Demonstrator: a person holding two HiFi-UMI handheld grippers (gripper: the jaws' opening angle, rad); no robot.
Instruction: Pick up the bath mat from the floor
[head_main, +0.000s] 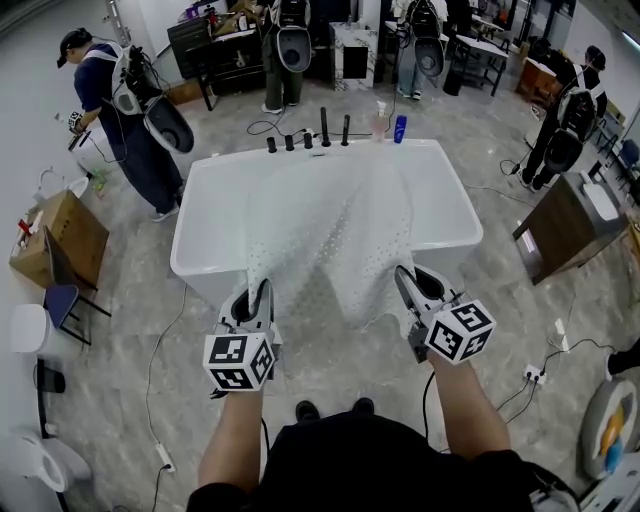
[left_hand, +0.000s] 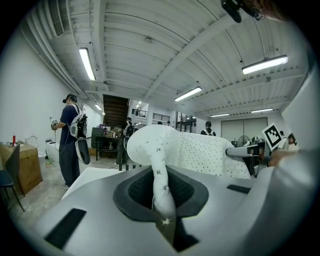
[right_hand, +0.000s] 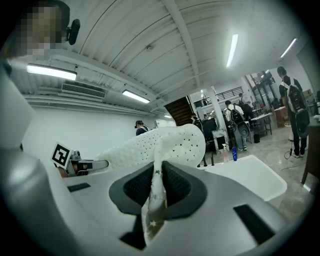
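Note:
The white perforated bath mat (head_main: 335, 235) is stretched between my two grippers, its far part draped over the near rim of a white bathtub (head_main: 210, 185). My left gripper (head_main: 262, 292) is shut on the mat's near left corner, and a pinched fold of the mat (left_hand: 161, 187) runs between its jaws. My right gripper (head_main: 403, 275) is shut on the near right corner, with a fold of the mat (right_hand: 156, 192) squeezed between its jaws. Each gripper view shows the mat bulging up beyond the jaws, and the other gripper (left_hand: 250, 152) (right_hand: 85, 164) off to the side.
Black taps (head_main: 325, 128) and bottles (head_main: 399, 128) stand at the tub's far rim. People with equipment stand around, one at the left (head_main: 125, 110). A wooden cabinet (head_main: 565, 230) is at the right, a cardboard box (head_main: 55, 235) at the left. Cables cross the marble floor (head_main: 150, 380).

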